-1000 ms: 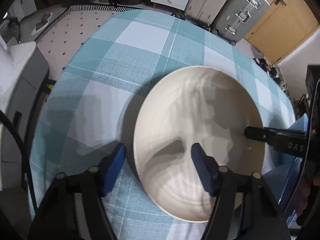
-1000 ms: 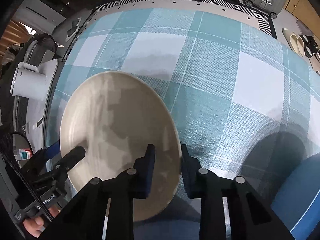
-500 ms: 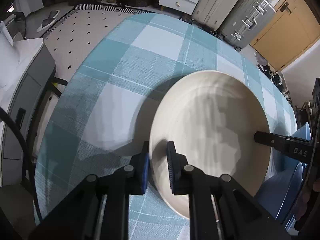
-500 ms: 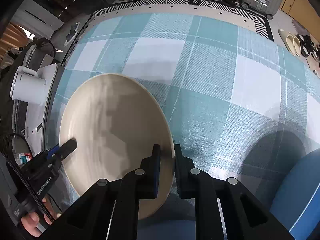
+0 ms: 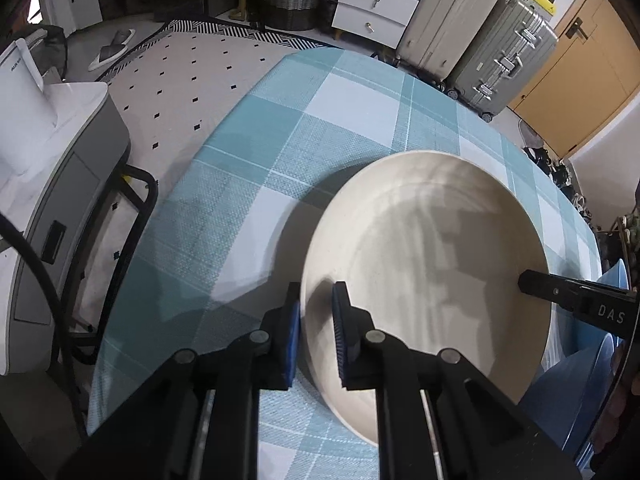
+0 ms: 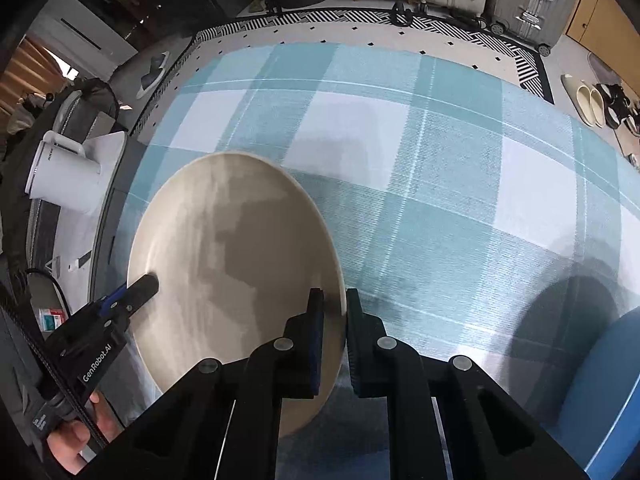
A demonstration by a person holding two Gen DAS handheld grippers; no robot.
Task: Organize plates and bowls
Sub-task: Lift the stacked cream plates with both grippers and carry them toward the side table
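Observation:
A large cream plate sits over the teal checked tablecloth and throws a broad shadow to its left. My left gripper is shut on the plate's near left rim, one blue pad inside and one outside. My right gripper pinches the opposite rim of the same plate. Each gripper shows in the other's view: the right gripper at the plate's far edge, the left gripper with a hand behind it.
A blue plate lies at the table's near right corner, also visible as the blue plate. A white kettle stands on a grey cabinet left of the table. Suitcases and white drawers stand beyond the far edge.
The left jaws went from wide open astride the rim to pinched on it. The right jaws narrowed onto the opposite rim. The left view drew back a little from the plate.

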